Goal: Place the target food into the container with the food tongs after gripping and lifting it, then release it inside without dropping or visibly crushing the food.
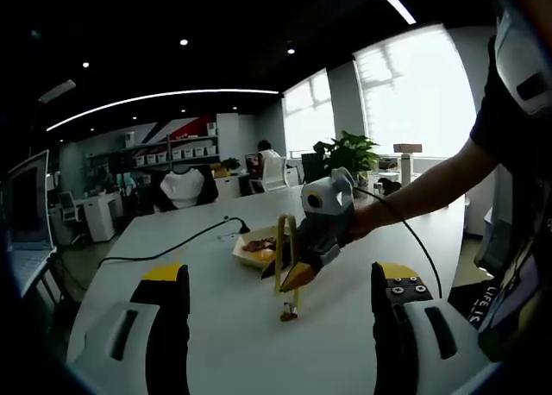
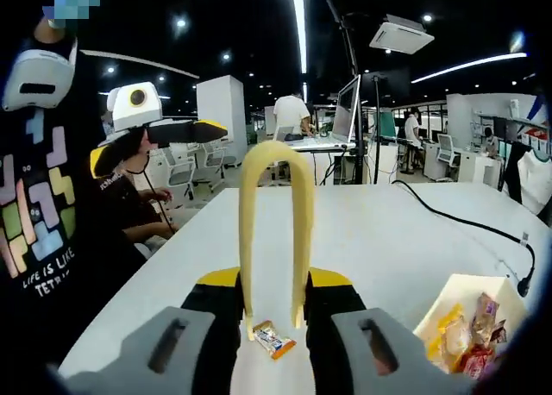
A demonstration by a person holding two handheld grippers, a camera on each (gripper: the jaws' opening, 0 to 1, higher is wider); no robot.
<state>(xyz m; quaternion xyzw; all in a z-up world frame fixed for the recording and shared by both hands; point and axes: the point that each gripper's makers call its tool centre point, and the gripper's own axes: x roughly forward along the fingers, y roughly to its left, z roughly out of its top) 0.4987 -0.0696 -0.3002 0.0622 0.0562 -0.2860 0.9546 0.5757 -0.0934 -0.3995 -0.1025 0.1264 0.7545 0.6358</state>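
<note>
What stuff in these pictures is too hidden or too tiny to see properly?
- Snack in the right gripper view: too small to read its wrapper, and whether the yellow tongs are touching it is unclear.
- Container in the right gripper view: cut off by the picture edge, its wrapped food jumbled.
- Left gripper in the left gripper view: its jaws run out at the bottom edge.
- Right gripper in the left gripper view: its body hides where it holds the tongs.

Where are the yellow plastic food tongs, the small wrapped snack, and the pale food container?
yellow plastic food tongs [image 2: 274,166], right gripper view, curved top of the loop.
small wrapped snack [image 2: 273,339], right gripper view, wrapper's middle.
pale food container [image 2: 460,288], right gripper view, inner wall.
</note>
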